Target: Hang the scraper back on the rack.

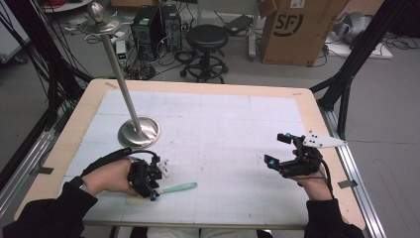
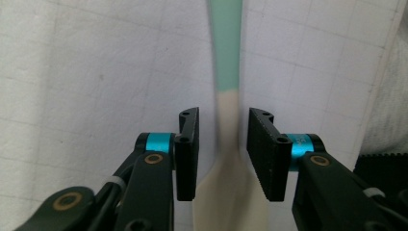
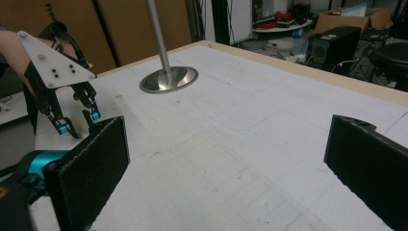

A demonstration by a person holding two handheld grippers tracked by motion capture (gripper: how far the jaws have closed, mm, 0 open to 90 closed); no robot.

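A spoon with a mint-green handle (image 1: 179, 188) and a cream bowl (image 1: 132, 200) lies flat on the white mat near the table's front left. My left gripper (image 1: 153, 194) points down at it. In the left gripper view the cream neck of the spoon (image 2: 227, 120) runs between the two jaws of that gripper (image 2: 222, 154), which is open, with a narrow gap on each side of the neck. My right gripper (image 1: 277, 148) hovers at the right of the mat, open wide and empty; between its jaws (image 3: 226, 168) lies only bare mat.
A metal stand with a round base (image 1: 139, 131) and a tall pole topped by a dish (image 1: 99, 23) stands at the mat's back left; its base (image 3: 169, 79) shows ahead of the right gripper. The wooden table edge (image 1: 198, 85) rims the mat. A stool and boxes stand beyond the table.
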